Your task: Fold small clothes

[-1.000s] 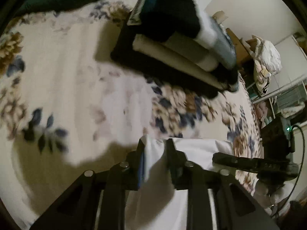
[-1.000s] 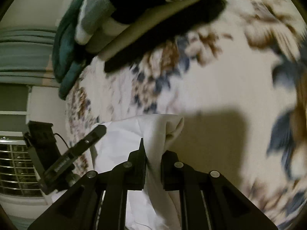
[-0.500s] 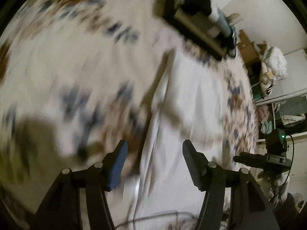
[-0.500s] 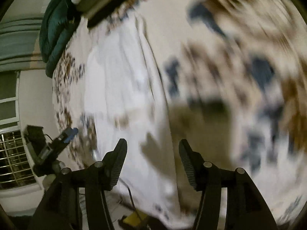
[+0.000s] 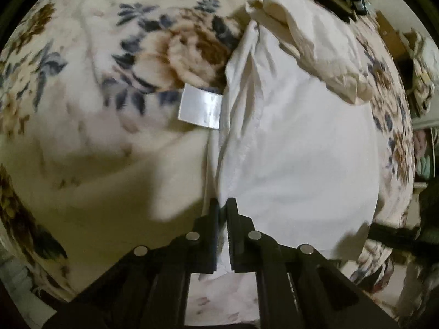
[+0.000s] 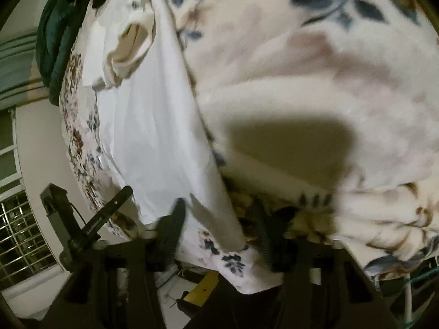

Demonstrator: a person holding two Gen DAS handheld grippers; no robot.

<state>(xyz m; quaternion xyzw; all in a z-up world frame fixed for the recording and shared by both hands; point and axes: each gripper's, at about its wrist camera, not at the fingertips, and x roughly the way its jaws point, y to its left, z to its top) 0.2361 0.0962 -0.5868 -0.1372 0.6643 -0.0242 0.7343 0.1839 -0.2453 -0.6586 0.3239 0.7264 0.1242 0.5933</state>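
In your left wrist view, the left gripper (image 5: 222,205) has its jaws drawn narrow, pinched on the near hem of the white garment (image 5: 296,142), which lies spread flat on the floral blanket (image 5: 82,115) covering the bed. A shiny care label (image 5: 200,107) sticks out from the garment's left edge, and a cream fold (image 5: 315,46) is bunched at its far end. In your right wrist view, the right gripper (image 6: 219,219) holds its jaws wide, gripping nothing — they straddle the garment's near corner (image 6: 216,219). The white garment (image 6: 153,142) stretches away to the left, and the left gripper (image 6: 109,213) shows at its far edge.
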